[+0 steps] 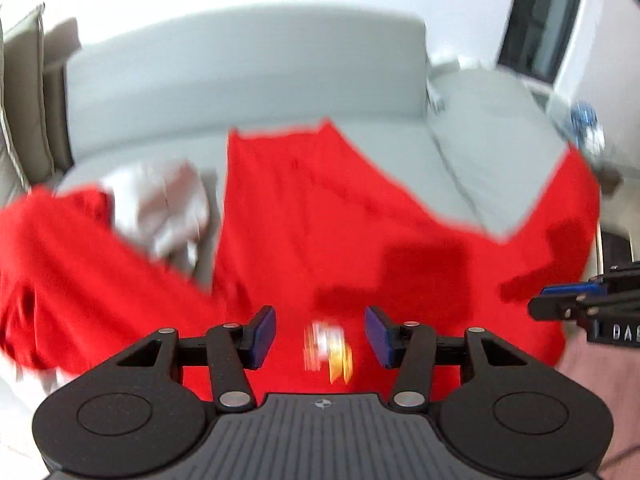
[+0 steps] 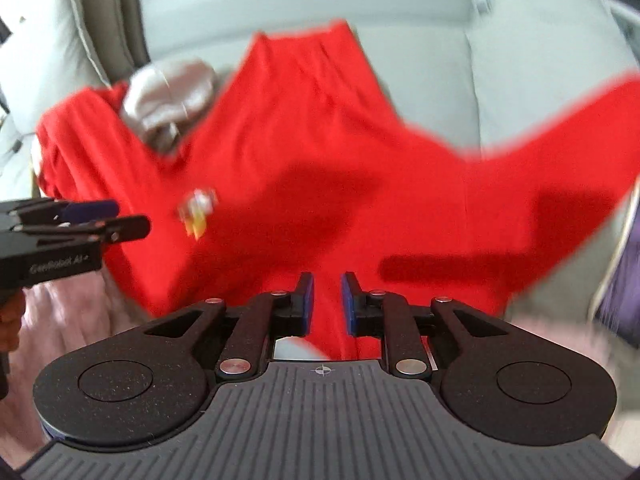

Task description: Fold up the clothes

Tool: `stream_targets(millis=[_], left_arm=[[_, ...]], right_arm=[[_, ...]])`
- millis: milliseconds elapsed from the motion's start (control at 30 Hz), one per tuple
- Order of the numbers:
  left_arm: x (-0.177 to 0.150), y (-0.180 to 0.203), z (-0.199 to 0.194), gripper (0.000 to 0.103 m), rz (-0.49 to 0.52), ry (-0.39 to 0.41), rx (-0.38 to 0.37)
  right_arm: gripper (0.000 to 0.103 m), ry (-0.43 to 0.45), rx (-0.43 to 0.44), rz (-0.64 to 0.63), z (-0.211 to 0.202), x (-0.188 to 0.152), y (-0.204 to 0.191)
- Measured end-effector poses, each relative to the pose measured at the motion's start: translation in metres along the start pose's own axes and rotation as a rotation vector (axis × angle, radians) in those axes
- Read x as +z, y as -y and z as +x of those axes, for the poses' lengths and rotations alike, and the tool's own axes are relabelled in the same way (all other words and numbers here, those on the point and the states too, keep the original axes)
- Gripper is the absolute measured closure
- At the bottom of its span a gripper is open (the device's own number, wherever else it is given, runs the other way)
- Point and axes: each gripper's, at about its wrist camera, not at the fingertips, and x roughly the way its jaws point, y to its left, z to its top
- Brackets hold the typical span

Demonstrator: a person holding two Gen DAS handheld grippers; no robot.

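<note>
Red long-sleeved cotton shirt (image 2: 304,128) lies spread on the pale grey leather sofa (image 1: 240,76), hem toward the backrest, long axis running from you to the backrest. Left gripper (image 1: 320,336) gapes, nothing between its pads. Right gripper (image 2: 327,304) is narrowly parted and empty. Risk: the crumpled grey-white cloth (image 1: 160,204) against the left sleeve could get dragged into your fold.

Both views motion-blurred. Small print (image 1: 328,350) on red garment (image 1: 320,220) unreadable. Garment's left sleeve cut off by frame edge.
</note>
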Motion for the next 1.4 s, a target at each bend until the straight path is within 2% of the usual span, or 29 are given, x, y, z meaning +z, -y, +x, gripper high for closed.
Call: stream_targets(millis=[100,200,233,300,367,467,567,633,700,800,867,1000,1100,1133,1300,1333,1400], left_arm=[[0.04,-0.007,0.024,0.047,-0.04,0.044,-0.012],[0.076,-0.013,0.063,0.047,-0.069,0.087,0.003],[0.085,-0.017,0.084,0.047,-0.083,0.101,0.029],[0.091,-0.022,0.111,0.048,-0.11,0.096,0.039],[0.097,-0.031,0.157,0.049,-0.138,0.062,0.042],[0.096,-0.04,0.201,0.052,-0.104,0.035,0.055],[0.091,-0.053,0.229,0.052,-0.14,0.028,0.059],[0.09,-0.062,0.243,0.057,-0.185,0.02,0.053],[0.102,-0.067,0.249,0.057,-0.219,0.031,0.029],[0.111,-0.069,0.249,0.056,-0.168,0.09,0.059],[0.11,-0.067,0.253,0.056,-0.131,0.088,0.07],[0.11,-0.069,0.258,0.056,-0.16,0.056,0.068],[0.11,-0.07,0.258,0.055,-0.177,0.057,0.062],[0.11,-0.07,0.257,0.055,-0.176,0.06,0.062],[0.102,-0.08,0.256,0.055,-0.185,0.071,0.057],[0.1,-0.081,0.257,0.055,-0.187,0.072,0.055],[0.099,-0.081,0.257,0.055,-0.185,0.076,0.053]], right_arm=[[0.07,0.078,0.008,-0.053,0.003,0.044,-0.003],[0.07,0.131,0.015,-0.088,0.027,0.094,-0.002],[0.07,0.146,0.005,-0.101,0.04,0.108,-0.002],[0.07,0.158,0.001,-0.12,0.061,0.127,0.001],[0.07,0.14,0.009,-0.124,0.108,0.153,0.006],[0.07,0.105,0.012,-0.13,0.16,0.175,0.01],[0.07,0.079,0.01,-0.15,0.207,0.189,0.008],[0.07,0.081,0.003,-0.173,0.231,0.195,0.008],[0.071,0.084,-0.013,-0.189,0.253,0.201,0.007],[0.07,0.089,-0.031,-0.19,0.279,0.21,0.006],[0.07,0.061,-0.023,-0.181,0.294,0.215,0.007],[0.068,0.025,-0.017,-0.212,0.311,0.211,0.006],[0.097,0.028,-0.014,-0.24,0.313,0.211,0.005],[0.097,0.036,-0.02,-0.26,0.311,0.211,0.003],[0.099,0.118,-0.157,-0.362,0.286,0.226,0.011],[0.099,0.133,-0.231,-0.382,0.279,0.237,0.026],[0.099,0.138,-0.304,-0.393,0.276,0.249,0.041]])
